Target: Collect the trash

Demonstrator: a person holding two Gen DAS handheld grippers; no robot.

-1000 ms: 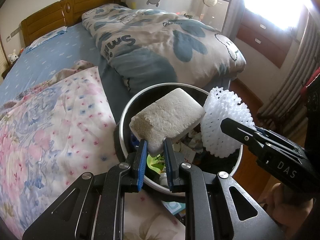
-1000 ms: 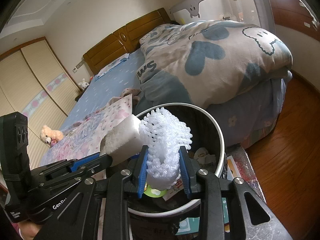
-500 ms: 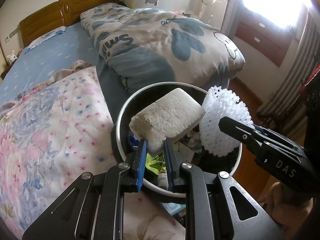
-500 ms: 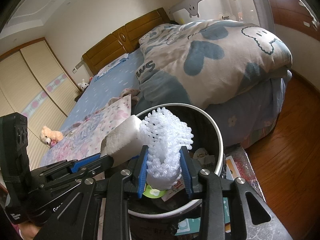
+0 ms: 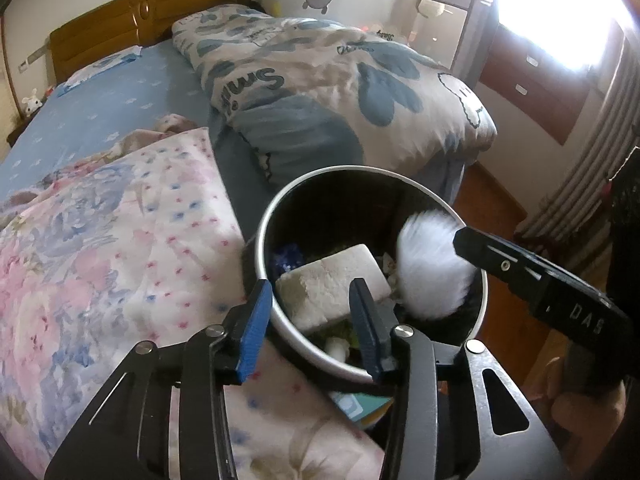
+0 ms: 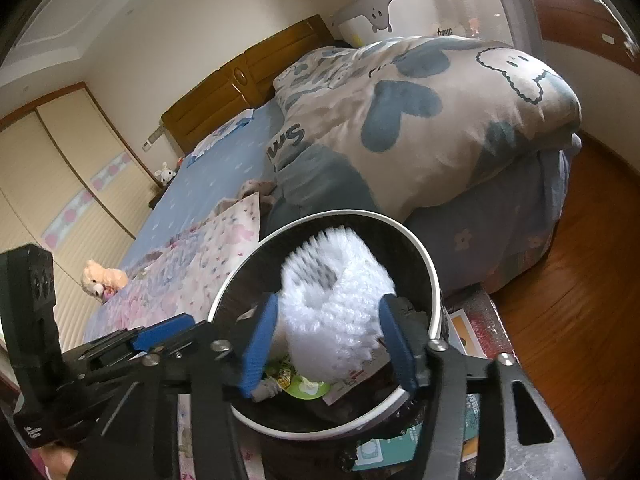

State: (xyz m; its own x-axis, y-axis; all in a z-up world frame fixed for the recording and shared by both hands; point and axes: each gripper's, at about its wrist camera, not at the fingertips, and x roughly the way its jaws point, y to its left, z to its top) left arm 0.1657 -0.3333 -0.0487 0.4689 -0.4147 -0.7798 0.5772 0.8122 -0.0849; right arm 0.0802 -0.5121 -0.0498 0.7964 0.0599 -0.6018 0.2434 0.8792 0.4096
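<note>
Foam net (image 6: 340, 312) blurred in bin (image 6: 434, 292); contents under it hidden.

Trash bin (image 5: 264, 236): smooth white rim, dark glossy inside. Foam block (image 5: 332, 284): rough, matt, off-white. Foam net (image 6: 336, 312): white, bumpy mesh, blurred. Left gripper (image 5: 310, 320) and right gripper (image 6: 326, 344): matt black frames, blue pads. Quilt (image 5: 100, 240): soft floral cloth. Floor (image 6: 580, 300): glossy wood.
</note>
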